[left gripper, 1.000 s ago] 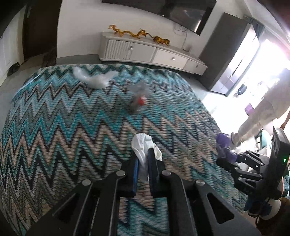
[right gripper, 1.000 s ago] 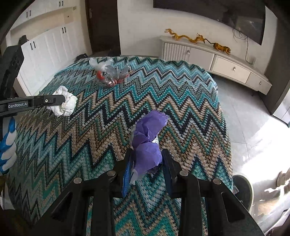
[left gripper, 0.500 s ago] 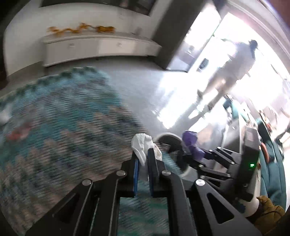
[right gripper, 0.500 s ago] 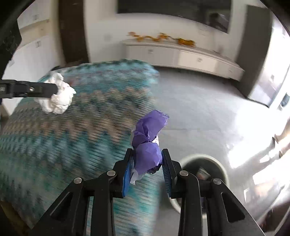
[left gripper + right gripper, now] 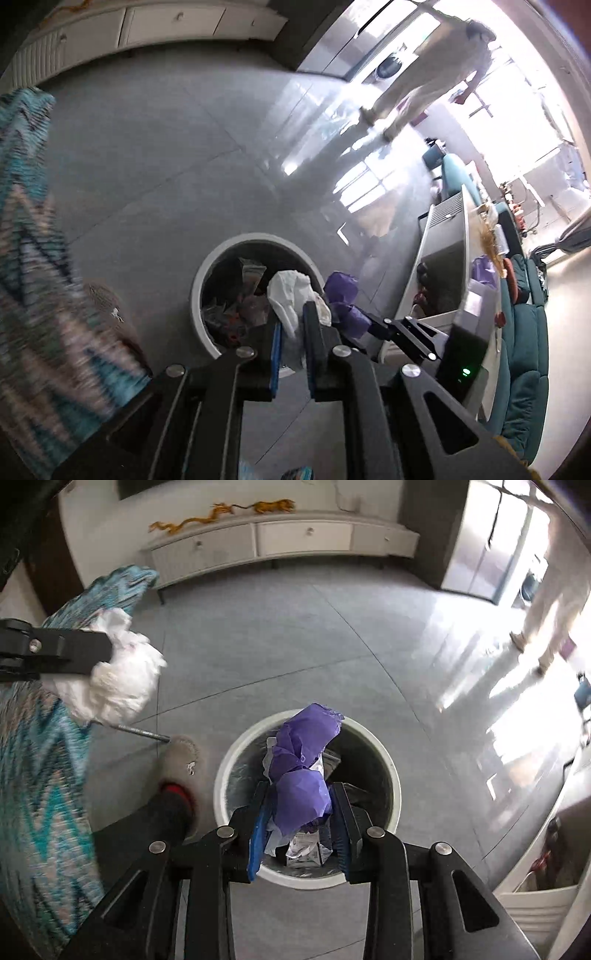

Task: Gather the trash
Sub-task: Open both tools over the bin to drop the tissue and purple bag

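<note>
My left gripper (image 5: 291,314) holds a crumpled white tissue (image 5: 291,291) over the right part of a round white trash bin (image 5: 197,280) on the grey floor. Its jaws are opening, with the tissue still between the pads. In the right wrist view my right gripper (image 5: 299,790) points down over the same bin (image 5: 221,775) with a purple paper wad (image 5: 303,738) pinched between its pads. These jaws are opening too. The bin holds several wrappers. The white tissue (image 5: 122,686) also shows at the left, on the left gripper's finger (image 5: 74,651).
The bed's zigzag blanket (image 5: 29,258) hangs close to the left of the bin. A slippered foot (image 5: 179,760) stands right beside the bin's left rim. A white low cabinet (image 5: 280,539) lines the far wall. Another person (image 5: 546,602) walks at the far right. A teal sofa (image 5: 524,332) is on the right.
Both grippers have swung away from the bed and tilted down over the trash bin, each still carrying its wad. The bin now lies directly beneath them.
</note>
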{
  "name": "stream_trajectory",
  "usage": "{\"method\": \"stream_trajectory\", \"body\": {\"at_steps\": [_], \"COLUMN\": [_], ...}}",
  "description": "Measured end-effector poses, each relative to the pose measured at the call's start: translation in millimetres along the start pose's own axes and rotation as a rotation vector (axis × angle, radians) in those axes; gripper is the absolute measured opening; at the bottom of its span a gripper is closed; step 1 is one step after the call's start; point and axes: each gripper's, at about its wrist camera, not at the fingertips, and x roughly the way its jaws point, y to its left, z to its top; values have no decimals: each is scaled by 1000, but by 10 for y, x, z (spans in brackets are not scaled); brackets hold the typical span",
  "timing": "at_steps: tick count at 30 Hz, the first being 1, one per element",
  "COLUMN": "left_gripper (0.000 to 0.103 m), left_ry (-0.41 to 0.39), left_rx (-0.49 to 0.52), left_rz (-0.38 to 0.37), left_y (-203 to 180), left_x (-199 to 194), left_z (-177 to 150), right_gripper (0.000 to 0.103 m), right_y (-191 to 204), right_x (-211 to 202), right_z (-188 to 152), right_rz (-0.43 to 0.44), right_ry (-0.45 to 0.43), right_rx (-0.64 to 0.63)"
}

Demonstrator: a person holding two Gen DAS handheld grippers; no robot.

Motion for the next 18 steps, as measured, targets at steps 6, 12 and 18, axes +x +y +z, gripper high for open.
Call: {"method": "stream_trajectory", "body": {"at_steps": [6,12,18], "left_gripper": [46,49,49], "left_ry": [45,9,-123], "left_rx": [-68,-66,-1], "left_rz": [-10,-42,12], "left_y": [102,152,131], "left_x": [350,166,-462], "left_z": [113,38,-113], "right_gripper": [53,53,53], "right_y": [-230,-243,-65], "right_x": [144,83,-289], "right_z": [-54,-102,-13], "right_rz": [-31,-32,-28], "right_ry": [15,14,-64], "right_rx": [66,78,48]}}
